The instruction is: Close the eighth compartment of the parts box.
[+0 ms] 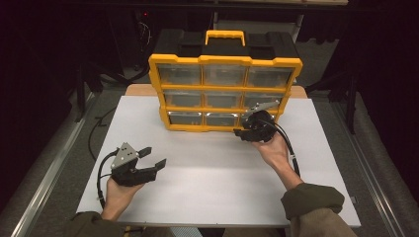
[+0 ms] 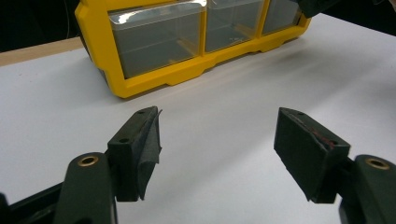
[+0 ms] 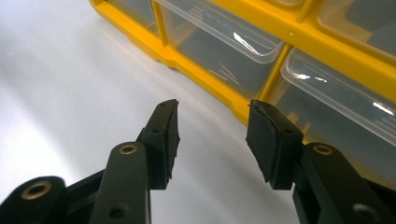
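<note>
White table (image 1: 207,168), right gripper (image 3: 212,121) beside nail-filled drawer (image 3: 224,51)

Dim room light falls from above on the white tabletop (image 1: 207,163), black beyond its edges, with glare streaks on the clear drawers (image 3: 243,42), soft shadows along the tabletop's far edge, and mild blur throughout.

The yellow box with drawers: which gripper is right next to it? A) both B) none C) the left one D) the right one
D: the right gripper sits at the bottom right drawer of the box, fingers apart and holding nothing, while the left gripper is far back on the table.
</note>
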A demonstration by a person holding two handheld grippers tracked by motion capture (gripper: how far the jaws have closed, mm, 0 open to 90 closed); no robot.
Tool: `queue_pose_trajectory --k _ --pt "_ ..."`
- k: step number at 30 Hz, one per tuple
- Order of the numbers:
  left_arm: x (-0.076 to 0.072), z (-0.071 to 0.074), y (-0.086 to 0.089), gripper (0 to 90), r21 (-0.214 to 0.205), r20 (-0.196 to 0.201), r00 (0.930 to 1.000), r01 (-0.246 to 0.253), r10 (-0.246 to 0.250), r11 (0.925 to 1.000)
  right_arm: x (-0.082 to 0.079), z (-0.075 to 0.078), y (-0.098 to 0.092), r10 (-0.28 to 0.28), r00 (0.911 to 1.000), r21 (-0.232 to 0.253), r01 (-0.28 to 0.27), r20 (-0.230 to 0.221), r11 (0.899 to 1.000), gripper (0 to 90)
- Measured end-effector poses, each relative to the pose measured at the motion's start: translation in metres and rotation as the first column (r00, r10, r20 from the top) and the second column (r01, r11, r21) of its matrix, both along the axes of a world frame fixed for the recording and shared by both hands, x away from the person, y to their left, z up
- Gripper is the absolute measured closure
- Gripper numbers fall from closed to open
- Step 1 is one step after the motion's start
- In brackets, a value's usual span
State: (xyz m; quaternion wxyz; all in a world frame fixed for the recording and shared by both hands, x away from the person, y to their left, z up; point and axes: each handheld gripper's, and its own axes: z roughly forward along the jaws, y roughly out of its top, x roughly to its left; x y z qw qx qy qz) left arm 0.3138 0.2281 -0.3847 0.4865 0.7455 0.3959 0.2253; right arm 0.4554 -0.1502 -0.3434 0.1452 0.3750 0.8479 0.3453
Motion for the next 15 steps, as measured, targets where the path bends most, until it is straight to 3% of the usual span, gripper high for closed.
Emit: queue_pose_trajectory --k 7,15 --pt "0.000 0.000 0.000 31.8 0.000 -0.001 1.0000 0.000 0.000 1.0000 -0.004 0.002 -0.006 0.000 1.0000 0.015 0.000 -0.005 1.000 53.0" --pt "0.000 0.000 0.000 31.8 0.000 0.001 1.0000 0.000 0.000 1.0000 -0.013 0.006 -0.010 0.024 0.9993 0.016 -0.025 0.028 1.000 50.8"
